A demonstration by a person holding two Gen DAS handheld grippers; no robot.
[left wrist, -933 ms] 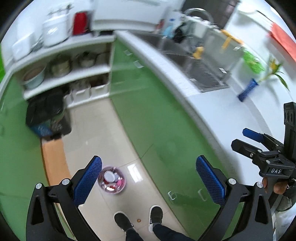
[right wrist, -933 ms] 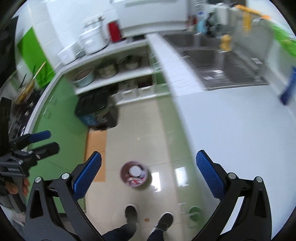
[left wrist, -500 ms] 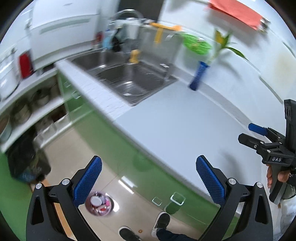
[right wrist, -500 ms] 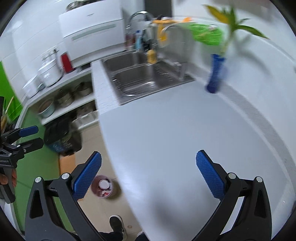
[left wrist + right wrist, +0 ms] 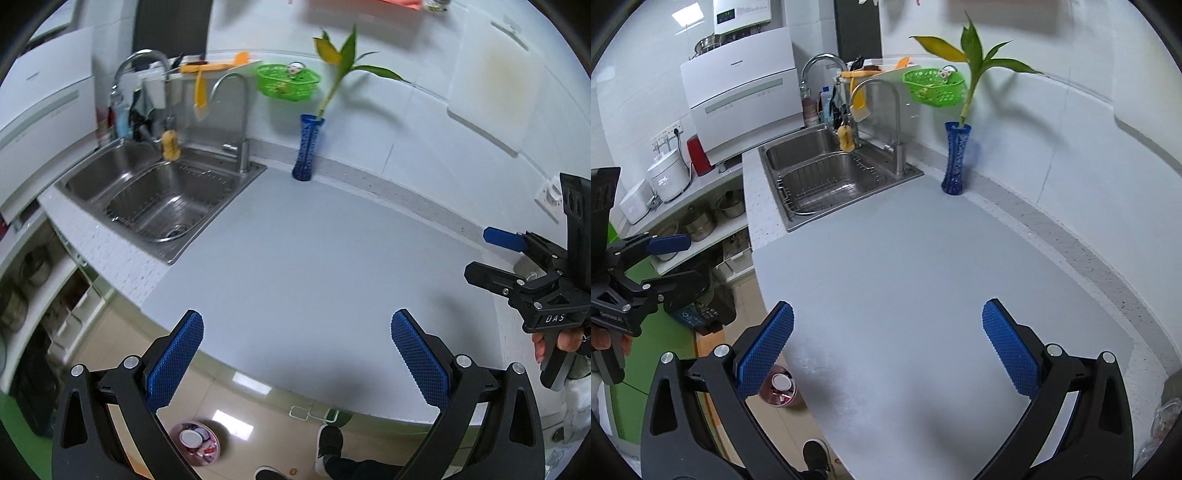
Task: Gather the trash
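Plainly, "DAS" on right gripper [image 5: 495,254]

left gripper [image 5: 295,358] fingers spread wide, right gripper [image 5: 886,354] likewise, both empty

trash bin [image 5: 194,445] contents indistinct, clear object [image 5: 1165,413] cut off by edge

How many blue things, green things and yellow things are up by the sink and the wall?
Blue: 1, the vase
Green: 1, the basket
Yellow: 1, the sponge
Total: 3
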